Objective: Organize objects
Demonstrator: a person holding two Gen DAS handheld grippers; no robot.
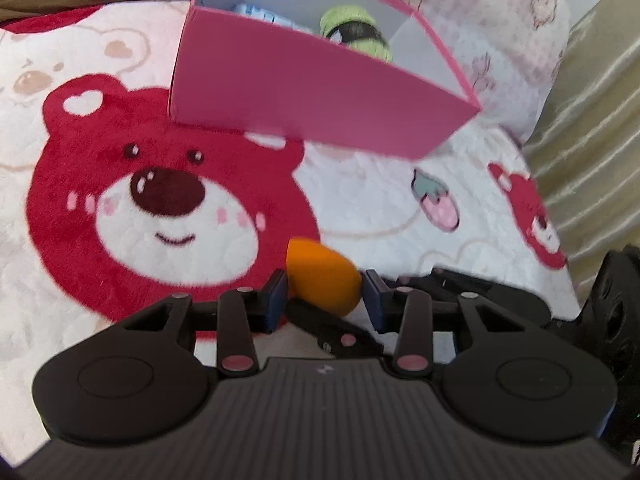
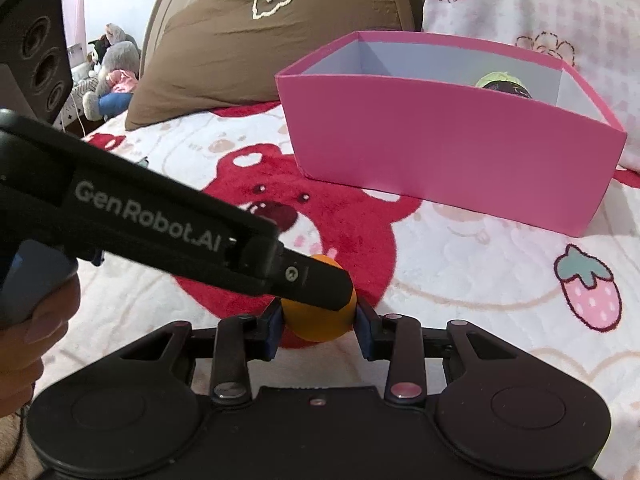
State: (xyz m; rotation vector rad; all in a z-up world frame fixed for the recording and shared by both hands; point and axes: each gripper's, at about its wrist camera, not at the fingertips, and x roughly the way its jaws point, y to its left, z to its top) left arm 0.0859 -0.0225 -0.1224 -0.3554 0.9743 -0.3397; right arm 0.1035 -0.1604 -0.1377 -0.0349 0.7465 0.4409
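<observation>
Looks like a handover of the orange egg-shaped sponge [image 2: 320,316] above the bed, so my take: don't let the left hand-held gripper [image 1: 324,294] release until the right hand-held gripper [image 2: 318,322] has a firm squeeze, then carry it over the near wall of the pink box [image 2: 440,144] (green thing already inside). Both hand-held grippers sit narrowly closed on the sponge, pads pressing its sides, the left one's finger lying across its top.
</observation>
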